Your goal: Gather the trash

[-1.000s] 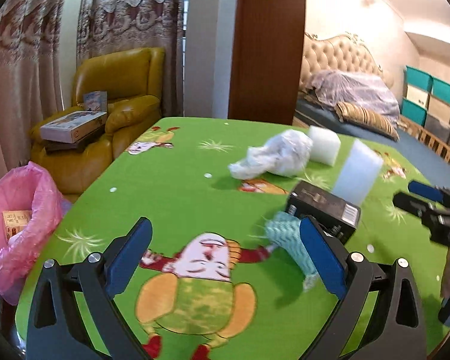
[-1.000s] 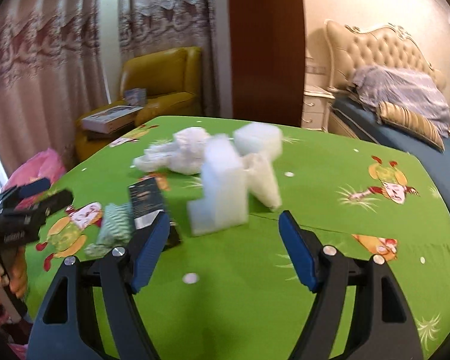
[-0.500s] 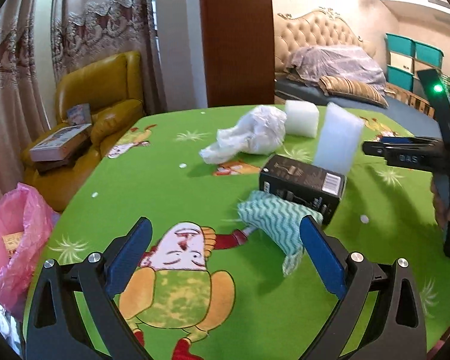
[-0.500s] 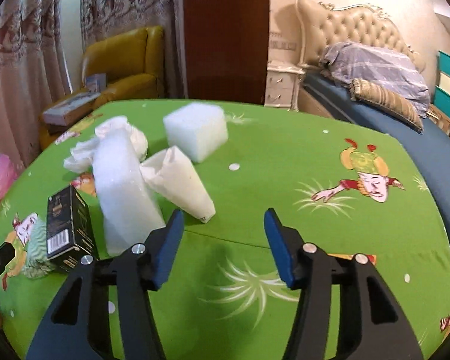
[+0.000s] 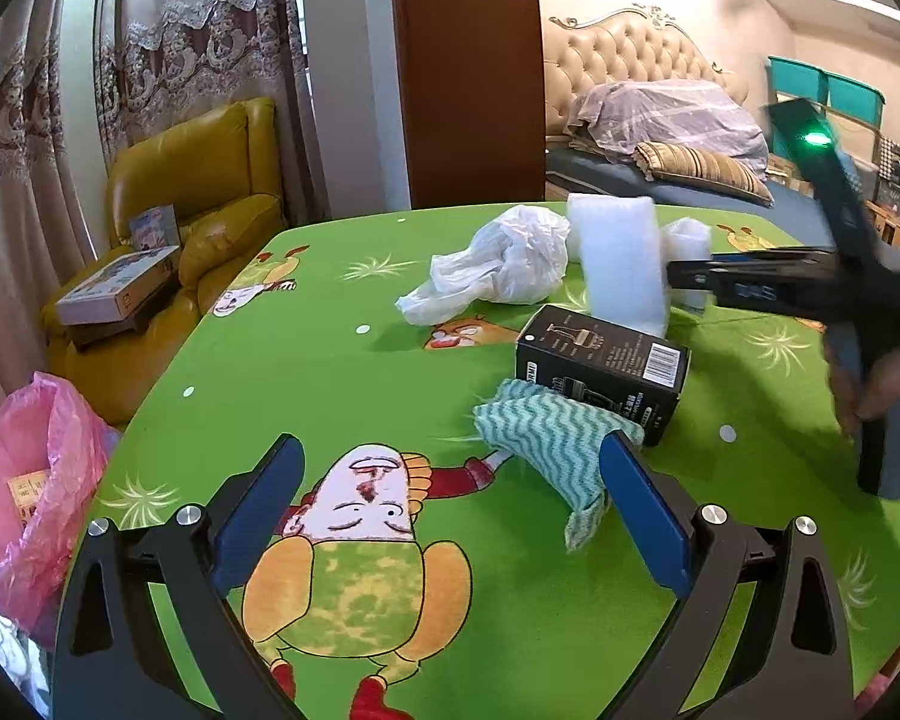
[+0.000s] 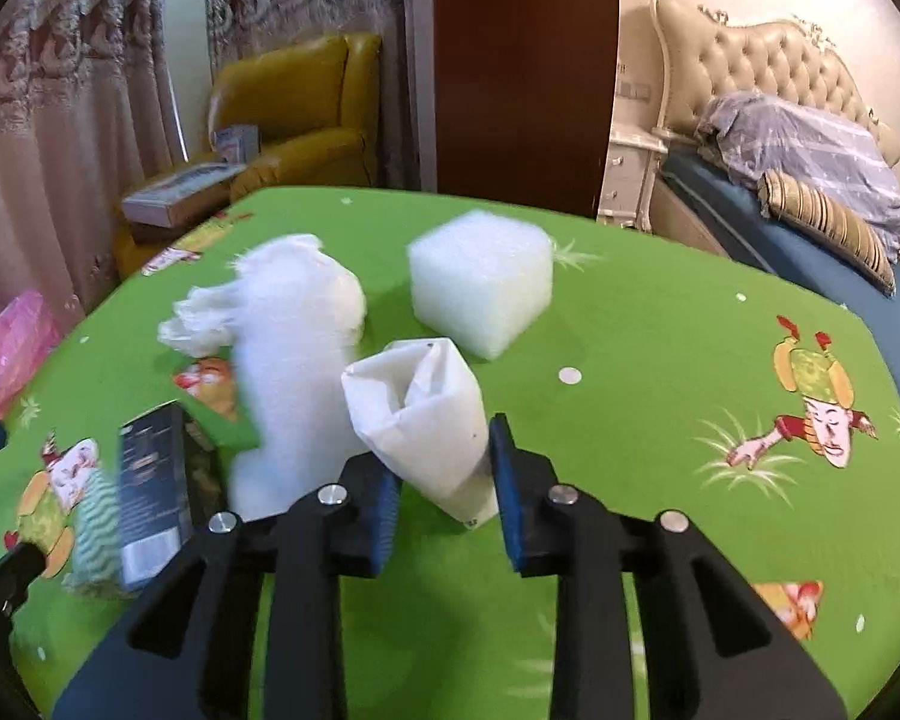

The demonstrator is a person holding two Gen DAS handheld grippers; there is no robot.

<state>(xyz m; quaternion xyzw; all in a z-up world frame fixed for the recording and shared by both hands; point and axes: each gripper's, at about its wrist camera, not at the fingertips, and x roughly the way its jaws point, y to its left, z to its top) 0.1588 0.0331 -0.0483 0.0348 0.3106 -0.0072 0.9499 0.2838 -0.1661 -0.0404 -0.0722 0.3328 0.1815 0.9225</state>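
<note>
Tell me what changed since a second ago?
The right gripper slid toward the trash pile; its jaws have just closed on the white paper bag. The left gripper stayed open over the tablecloth. The black box and striped cloth stayed put.

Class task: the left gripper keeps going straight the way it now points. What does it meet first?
Probably the green tablecloth: the open left gripper tilts down at bare cloth. The striped rag and black box sit right of that line, though depth is unclear.
</note>
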